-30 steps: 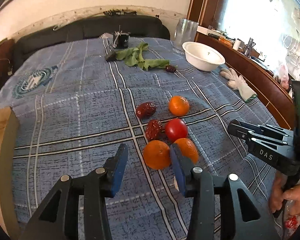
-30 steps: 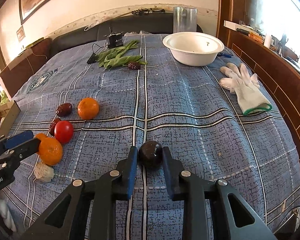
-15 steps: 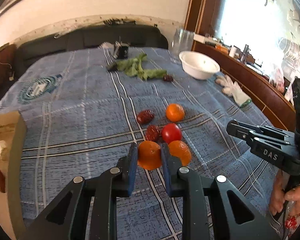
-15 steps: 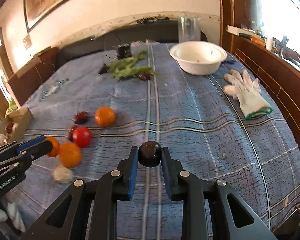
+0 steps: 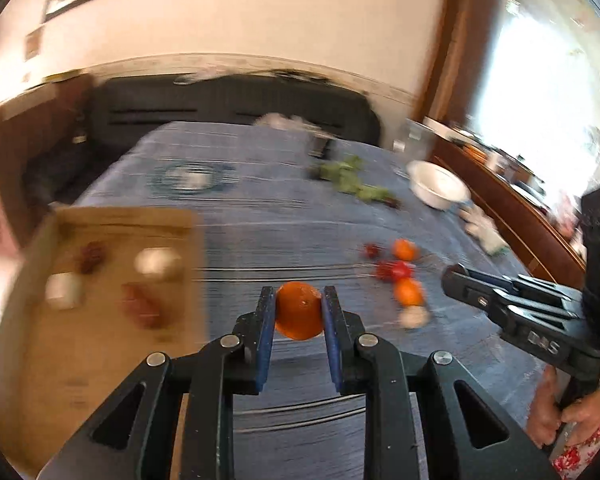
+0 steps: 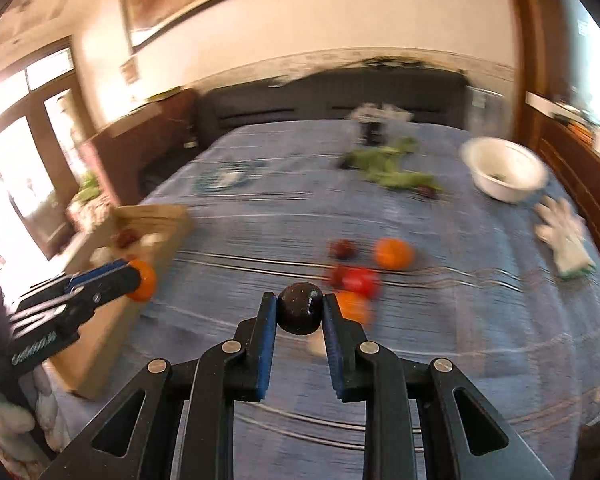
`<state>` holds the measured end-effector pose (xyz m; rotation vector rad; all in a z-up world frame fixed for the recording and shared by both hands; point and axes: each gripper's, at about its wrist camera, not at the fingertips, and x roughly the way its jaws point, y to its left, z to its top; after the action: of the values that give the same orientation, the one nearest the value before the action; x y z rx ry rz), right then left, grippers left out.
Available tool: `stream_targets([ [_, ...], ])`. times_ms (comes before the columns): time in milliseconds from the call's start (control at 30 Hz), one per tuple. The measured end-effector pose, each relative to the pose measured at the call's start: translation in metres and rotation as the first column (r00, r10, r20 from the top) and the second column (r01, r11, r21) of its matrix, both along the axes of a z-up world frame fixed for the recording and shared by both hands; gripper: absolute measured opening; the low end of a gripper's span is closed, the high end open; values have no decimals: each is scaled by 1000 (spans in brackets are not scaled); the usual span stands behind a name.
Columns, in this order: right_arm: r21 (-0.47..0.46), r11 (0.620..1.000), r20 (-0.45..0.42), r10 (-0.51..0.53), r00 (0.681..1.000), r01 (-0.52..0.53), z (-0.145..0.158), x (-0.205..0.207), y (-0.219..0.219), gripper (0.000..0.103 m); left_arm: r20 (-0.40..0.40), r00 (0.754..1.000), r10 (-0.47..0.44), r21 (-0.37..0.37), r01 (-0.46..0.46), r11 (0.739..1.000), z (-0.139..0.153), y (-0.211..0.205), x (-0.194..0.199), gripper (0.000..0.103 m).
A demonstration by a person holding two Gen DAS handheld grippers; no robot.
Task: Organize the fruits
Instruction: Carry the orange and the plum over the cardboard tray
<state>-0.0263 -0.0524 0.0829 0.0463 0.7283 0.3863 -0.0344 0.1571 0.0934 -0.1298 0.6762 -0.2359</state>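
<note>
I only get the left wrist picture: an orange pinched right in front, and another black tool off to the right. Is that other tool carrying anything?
Observer: Yes. The right gripper is shut on a dark round fruit; only its own camera shows it.
Visitor: What about the hand behind my camera?
Observer: The left hand looks to be in a white glove.
Visitor: Is my orange near that brown box?
Observer: From the right wrist, the orange in the left gripper appears against the cardboard box, near its rim.
</note>
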Motion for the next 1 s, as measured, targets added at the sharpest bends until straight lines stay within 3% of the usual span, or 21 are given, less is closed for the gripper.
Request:
stream_targets([
  [233, 46, 974, -54, 225, 973, -223, 0, 9, 112, 25, -62, 967, 246, 77, -241, 968, -7, 111, 9, 22],
  [500, 12, 936, -186, 348, 919, -352, -41, 37, 209, 26, -199, 919, 339, 99, -325, 940, -37, 165, 31, 23],
  [633, -23, 930, -224, 352, 909, -366, -62, 51, 228, 26, -264, 902, 341, 117, -321, 940, -53, 168, 47, 23],
  [900, -66, 931, -224, 337, 915, -359, -77, 60, 240, 27, -268, 901, 341, 112, -322, 940, -53, 166, 51, 25],
  [1000, -82, 933, -200, 329, 923, -350, -73, 54, 240, 27, -273, 901, 338, 91, -325, 941, -53, 169, 49, 32],
])
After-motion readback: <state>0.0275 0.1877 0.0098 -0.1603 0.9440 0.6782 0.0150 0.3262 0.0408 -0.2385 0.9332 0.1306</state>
